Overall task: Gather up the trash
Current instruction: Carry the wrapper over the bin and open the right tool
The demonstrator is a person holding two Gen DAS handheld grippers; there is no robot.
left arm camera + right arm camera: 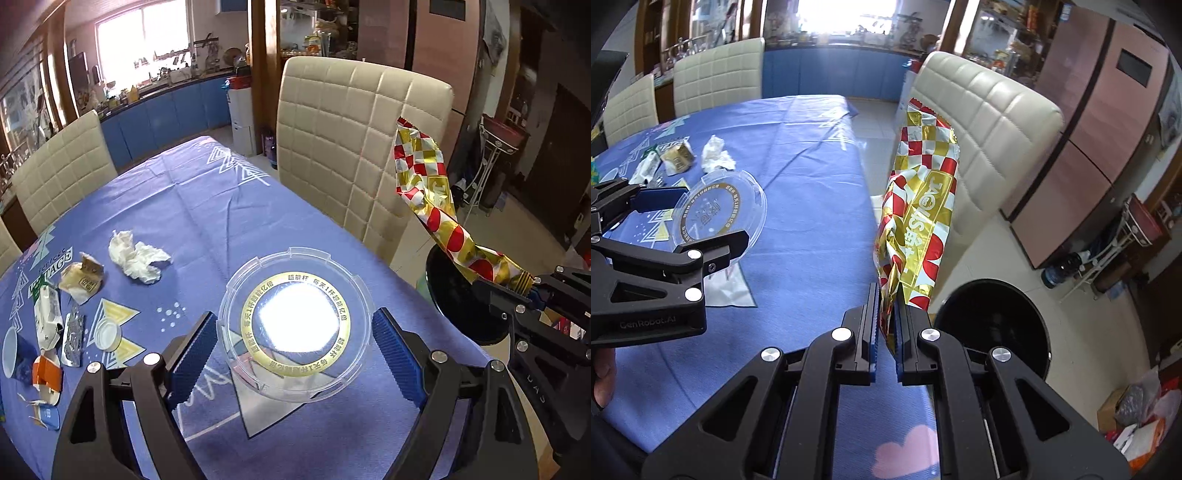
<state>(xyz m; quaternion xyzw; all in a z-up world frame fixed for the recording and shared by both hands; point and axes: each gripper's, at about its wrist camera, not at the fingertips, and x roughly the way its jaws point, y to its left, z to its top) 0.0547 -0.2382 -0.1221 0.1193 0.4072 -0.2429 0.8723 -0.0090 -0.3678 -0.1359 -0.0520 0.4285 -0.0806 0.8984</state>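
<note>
A red-and-gold foil wrapper (919, 206) is clamped upright in the right gripper (886, 332), beside a black bin (997, 325) on the floor. A clear round lid (295, 325) is gripped across the wide-set left gripper (295, 343) above the blue-clothed bench (192, 206), where crumpled tissue (136, 254) is left.

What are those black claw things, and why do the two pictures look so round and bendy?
Those claws are grabbers that a person holds, one in each hand. Each carries a small wide-eyed camera, which bends the picture. One picture looks along the left gripper: its blue pads press the rim of a clear round lid. The other looks along the right gripper, shut on a red and gold wrapper. Below them is a table with a blue cloth. Rubbish still lies there: a crumpled tissue, small packets and a white cap. A black bin waits on the floor beside the table.
</note>
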